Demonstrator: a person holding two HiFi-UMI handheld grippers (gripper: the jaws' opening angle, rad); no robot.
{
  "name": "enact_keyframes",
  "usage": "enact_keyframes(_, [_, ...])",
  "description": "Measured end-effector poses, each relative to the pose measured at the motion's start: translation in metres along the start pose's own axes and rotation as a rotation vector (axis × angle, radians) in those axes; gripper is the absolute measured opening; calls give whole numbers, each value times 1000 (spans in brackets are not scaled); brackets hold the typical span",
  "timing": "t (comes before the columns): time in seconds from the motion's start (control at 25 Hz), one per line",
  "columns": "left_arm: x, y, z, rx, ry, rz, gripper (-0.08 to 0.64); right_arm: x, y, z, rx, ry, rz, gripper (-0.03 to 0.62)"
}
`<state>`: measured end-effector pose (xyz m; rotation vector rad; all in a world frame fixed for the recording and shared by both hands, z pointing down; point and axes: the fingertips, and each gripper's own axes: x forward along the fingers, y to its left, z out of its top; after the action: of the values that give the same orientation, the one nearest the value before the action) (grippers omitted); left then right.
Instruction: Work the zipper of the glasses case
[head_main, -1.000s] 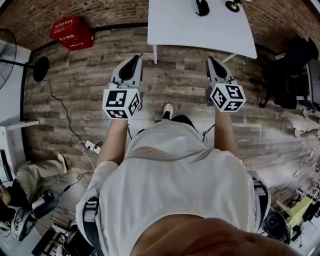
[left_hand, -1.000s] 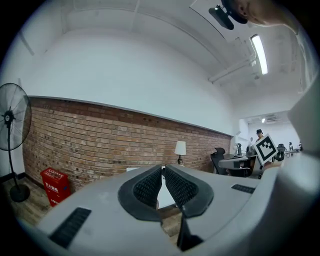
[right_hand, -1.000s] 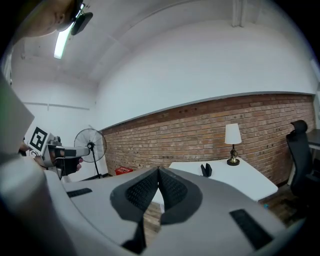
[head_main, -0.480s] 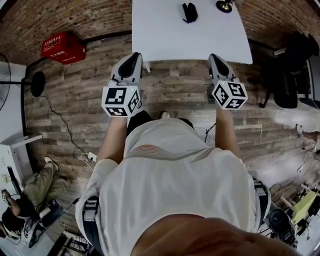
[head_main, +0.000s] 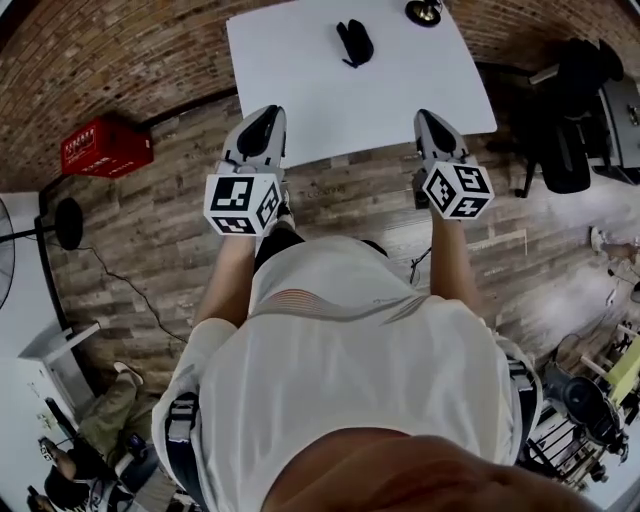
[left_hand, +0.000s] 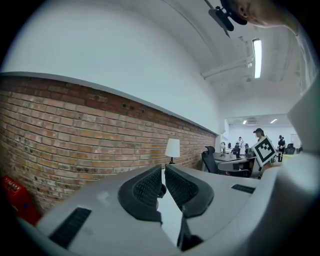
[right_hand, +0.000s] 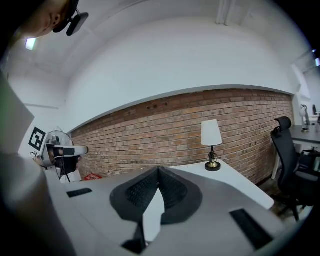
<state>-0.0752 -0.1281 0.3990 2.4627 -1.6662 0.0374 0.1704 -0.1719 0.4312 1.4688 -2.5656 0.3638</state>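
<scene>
brick wall, plank floor, white table with lamp, seemingly a red crate.

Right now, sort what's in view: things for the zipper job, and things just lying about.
Job: glasses case, white table under it, left claw and right claw, both shut and empty.
Lying about: lamp, red crate, black office chair.
</scene>
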Motion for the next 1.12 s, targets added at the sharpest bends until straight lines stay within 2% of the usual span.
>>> enact_keyframes(0.36, [95, 96, 17, 9, 41, -163, 32, 95, 5, 28, 24, 10, -156, 51])
enact_keyframes(0.56, [132, 131, 17, 5, 68, -230, 32, 133, 9, 37, 2, 11, -208, 51])
enact_keyframes(0.8, [164, 132, 13, -1, 96, -251, 32, 146, -11, 32, 28, 37, -241, 52])
enact_keyframes(1.12, [181, 110, 8, -6, 110, -206, 32, 156, -48, 30, 28, 63, -200, 52])
